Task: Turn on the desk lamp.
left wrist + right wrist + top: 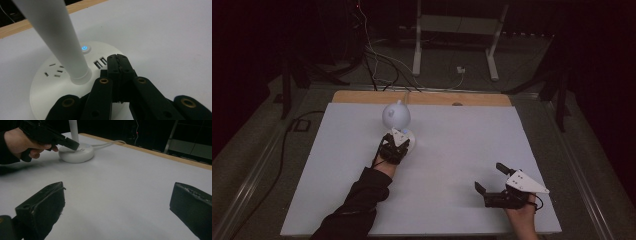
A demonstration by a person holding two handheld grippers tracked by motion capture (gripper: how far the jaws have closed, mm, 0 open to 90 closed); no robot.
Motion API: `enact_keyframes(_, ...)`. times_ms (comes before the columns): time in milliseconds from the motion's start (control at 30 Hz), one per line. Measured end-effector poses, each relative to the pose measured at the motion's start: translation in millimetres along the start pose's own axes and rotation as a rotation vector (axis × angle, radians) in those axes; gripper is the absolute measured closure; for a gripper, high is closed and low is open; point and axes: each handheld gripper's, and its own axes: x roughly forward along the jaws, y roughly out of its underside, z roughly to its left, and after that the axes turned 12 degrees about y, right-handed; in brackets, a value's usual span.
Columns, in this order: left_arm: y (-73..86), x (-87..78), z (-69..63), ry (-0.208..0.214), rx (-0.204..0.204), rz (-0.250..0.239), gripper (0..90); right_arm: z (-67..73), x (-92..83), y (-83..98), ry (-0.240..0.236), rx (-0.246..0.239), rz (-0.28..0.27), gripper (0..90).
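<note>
White plastic makes up the whole desk lamp (396, 116): a round base (62, 82) with socket slots, two USB ports (100, 62) and a small power button (85, 48) glowing blue, a tapering stem (60, 37) rising from it, and a rounded head seen from the high view. It stands near the far edge of the white table (452, 150), with its cord (110, 143) running off toward the wooden strip at the back.

The left gripper (118, 62) hangs over the base with its jaws pressed tight together and nothing between them, the tips just above the USB ports and short of the button. The work looks like a press on that button with the closed tips. The right gripper (117, 202) rests well apart, near the table's front right, jaws spread wide and empty.

Several things could go wrong from here. The tips sit nearer the ports than the button, so a straight push down would probably land on the ports or on bare plastic and do nothing. The stem stands just beside the jaws; a sideways correction could knock it and tilt or swing the head. A push that comes in at a slant might slide the light base across the smooth table, since the other hand is not steadying it. A hard jab could also slip off the small button.
</note>
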Motion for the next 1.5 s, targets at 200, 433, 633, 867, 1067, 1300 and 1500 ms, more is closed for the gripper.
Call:
enact_keyframes(200,2.9,3.7,-5.6,-0.035,0.029,0.018,90.0,0.0,0.2,0.1,0.000,-0.001,0.000,0.0)
enact_keyframes(433,4.1,5.9,-11.0,-0.075,0.058,0.021,90.0,0.3,0.2,0.1,-0.001,0.000,0.001,0.0)
enact_keyframes(633,5.2,8.2,-13.3,-0.097,0.069,0.016,90.0,0.3,0.0,0.1,-0.002,-0.001,0.001,0.0)
enact_keyframes(867,-9.1,-3.0,-28.7,-0.080,0.070,-0.021,77.4,0.0,0.4,0.3,0.000,0.005,0.003,0.0)
enact_keyframes(1067,-9.6,-4.7,-32.8,-0.064,0.012,-0.008,50.0,0.3,0.0,0.0,-0.001,0.003,0.000,0.0)
enact_keyframes(1300,-10.5,-5.3,-34.0,-0.034,-0.017,0.016,31.0,0.0,0.1,0.1,-0.001,0.005,0.001,0.0)
enact_keyframes(1500,-14.4,-9.9,-38.0,0.011,-0.043,0.035,14.2,-0.2,0.3,0.2,-0.001,0.006,0.002,0.0)
